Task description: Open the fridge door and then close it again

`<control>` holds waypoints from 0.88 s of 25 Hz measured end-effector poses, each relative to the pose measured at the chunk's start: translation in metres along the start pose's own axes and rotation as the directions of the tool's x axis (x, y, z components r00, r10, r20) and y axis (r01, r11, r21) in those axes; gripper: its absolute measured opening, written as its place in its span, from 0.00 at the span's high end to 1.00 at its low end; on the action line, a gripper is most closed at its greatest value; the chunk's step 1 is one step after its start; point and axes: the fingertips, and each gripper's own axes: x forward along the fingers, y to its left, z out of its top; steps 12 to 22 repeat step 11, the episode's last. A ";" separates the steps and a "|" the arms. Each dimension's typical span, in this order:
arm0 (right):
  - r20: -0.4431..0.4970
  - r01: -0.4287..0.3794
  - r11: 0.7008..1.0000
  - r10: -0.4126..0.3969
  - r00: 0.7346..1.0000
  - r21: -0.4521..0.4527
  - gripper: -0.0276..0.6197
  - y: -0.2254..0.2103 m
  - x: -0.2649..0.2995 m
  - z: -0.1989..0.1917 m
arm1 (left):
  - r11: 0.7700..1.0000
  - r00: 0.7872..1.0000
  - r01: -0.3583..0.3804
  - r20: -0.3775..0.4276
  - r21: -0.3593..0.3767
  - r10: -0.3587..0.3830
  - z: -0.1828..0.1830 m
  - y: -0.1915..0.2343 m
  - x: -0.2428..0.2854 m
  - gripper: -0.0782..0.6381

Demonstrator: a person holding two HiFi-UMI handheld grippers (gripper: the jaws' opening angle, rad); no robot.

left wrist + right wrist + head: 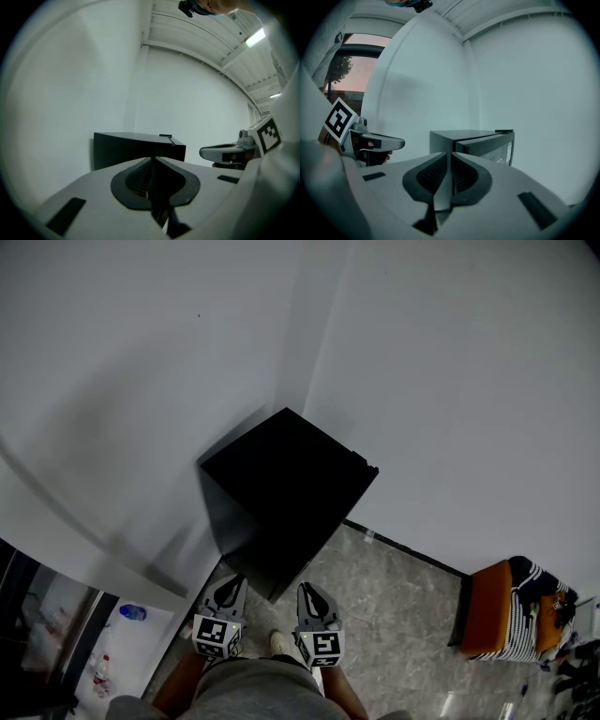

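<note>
Here, at the far left of the head view, a small blue object [132,612] lies low beside a dark glazed opening; what it is cannot be made out. Next comes the grey left claw [229,583], held low in front of the person and pointing toward the corner. In its own view the left claw [152,160] has its ribbed black pads pressed together with nothing between them.

Ahead of both claws, well apart from them, the black box-shaped small fridge [286,493] stands on the grey stone-tile floor [394,606], tucked into the corner where two plain white walls [141,362] meet. Its door faces the person and looks closed against the body.

Just to the right of the left claw, the grey right claw [309,591] points the same way. In its own view the right claw [451,157] is likewise drawn narrow, pads all but meeting and gripping nothing, with the fridge [480,143] beyond.

Far right, an orange padded stool [487,606] carries a striped cloth [527,589].
</note>
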 end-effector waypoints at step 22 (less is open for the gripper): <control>-0.025 -0.009 1.000 0.009 1.000 -0.003 0.89 0.002 0.000 -0.001 | 1.000 1.000 -0.011 -0.001 -0.003 0.011 0.000 0.001 -0.001 0.85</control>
